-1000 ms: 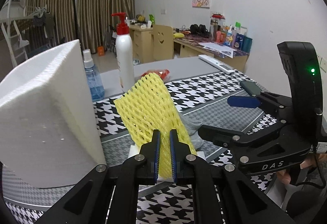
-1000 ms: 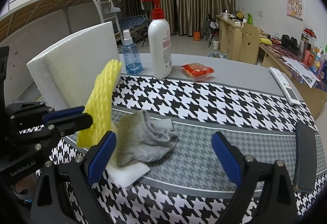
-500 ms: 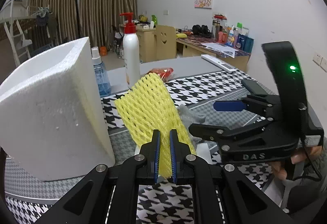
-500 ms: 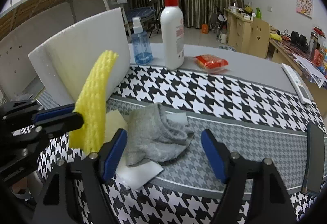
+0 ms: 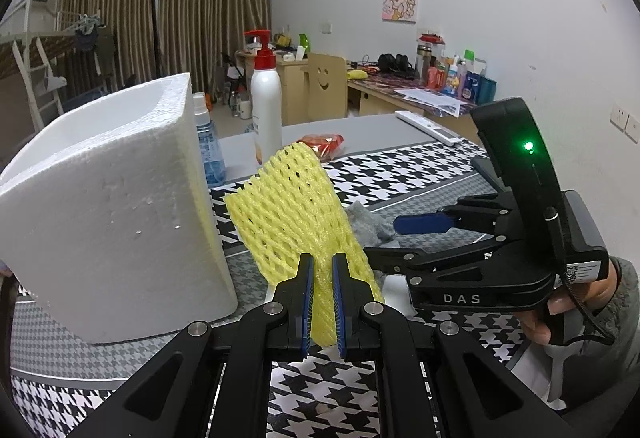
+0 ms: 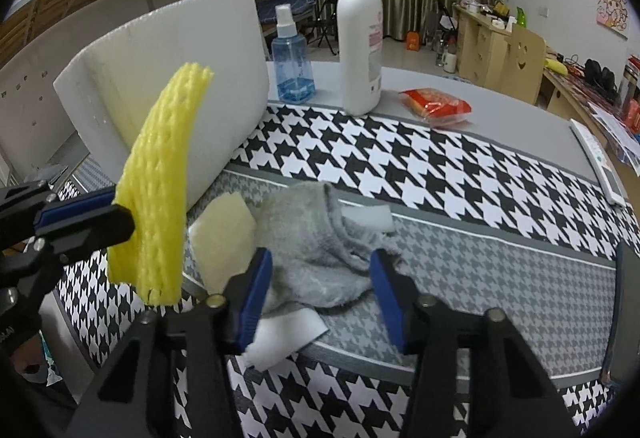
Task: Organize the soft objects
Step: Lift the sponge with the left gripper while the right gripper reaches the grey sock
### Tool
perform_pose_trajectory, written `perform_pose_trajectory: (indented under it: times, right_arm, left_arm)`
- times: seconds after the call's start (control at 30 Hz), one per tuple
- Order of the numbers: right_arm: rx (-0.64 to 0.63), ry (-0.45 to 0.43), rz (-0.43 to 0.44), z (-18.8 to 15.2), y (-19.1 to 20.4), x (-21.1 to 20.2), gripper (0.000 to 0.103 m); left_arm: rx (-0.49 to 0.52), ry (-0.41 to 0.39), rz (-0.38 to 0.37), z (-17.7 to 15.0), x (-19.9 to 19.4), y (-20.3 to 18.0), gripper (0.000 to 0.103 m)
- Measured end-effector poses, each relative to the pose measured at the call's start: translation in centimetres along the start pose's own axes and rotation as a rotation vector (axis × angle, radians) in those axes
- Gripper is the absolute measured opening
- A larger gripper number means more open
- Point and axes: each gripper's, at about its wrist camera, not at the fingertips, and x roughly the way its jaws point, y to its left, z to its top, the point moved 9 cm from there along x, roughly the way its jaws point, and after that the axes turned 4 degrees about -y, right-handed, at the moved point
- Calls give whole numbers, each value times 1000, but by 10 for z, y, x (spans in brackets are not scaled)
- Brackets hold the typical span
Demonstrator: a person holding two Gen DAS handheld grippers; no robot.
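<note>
Two grippers in play. My left gripper [image 5: 320, 298] is clamped on the lower end of the yellow foam fruit net [image 5: 298, 216], which it holds clear of the table, upright and bowed, just right of the white foam box [image 5: 108, 210]. My right gripper [image 6: 320, 286] is spread open, pads either side of the grey sock [image 6: 316, 238], no contact that I can confirm. Sock lies crumpled on the houndstooth table runner [image 6: 460, 178], on top of a pale yellow sponge [image 6: 224, 234] and white foam pieces [image 6: 284, 334].

Judged step: net goes into the box, sock gets picked next.

Risks:
- net is floppy and pinched at one end only; its free end may catch the box rim and fold outside
- closing on the sock could also pinch a foam piece under it and drag it along
- the two grippers are near each other; a swing toward the box could knock them together
</note>
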Motion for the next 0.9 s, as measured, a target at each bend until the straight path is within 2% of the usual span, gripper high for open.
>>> perform_pose_trajectory:
  times: [0.03, 0.1, 0.13, 0.2, 0.3, 0.63, 0.9]
  right_arm:
    - [-3, 4, 0, -1, 1, 1, 44]
    - [-5, 15, 1, -3, 2, 2, 26]
    - [-4, 21, 3, -4, 2, 3, 23]
    - [-6, 26, 2, -6, 3, 4, 7]
    - [-3, 20, 13, -6, 4, 2, 4]
    - [41, -89, 51, 13, 5, -38, 3]
    - [1, -60, 41, 12, 20, -23, 6]
  left_arm:
    - [-1, -1, 0, 0, 0, 0, 10]
    - [-1, -2, 0, 0, 0, 0, 10]
    - [-2, -3, -2, 0, 0, 0, 10]
    - [-1, -4, -5, 0, -1, 0, 10]
    - [-4, -8, -6, 0, -2, 0, 10]
    - [0, -45, 2, 6, -15, 0, 10]
    - [2, -65, 11, 3, -26, 1, 10]
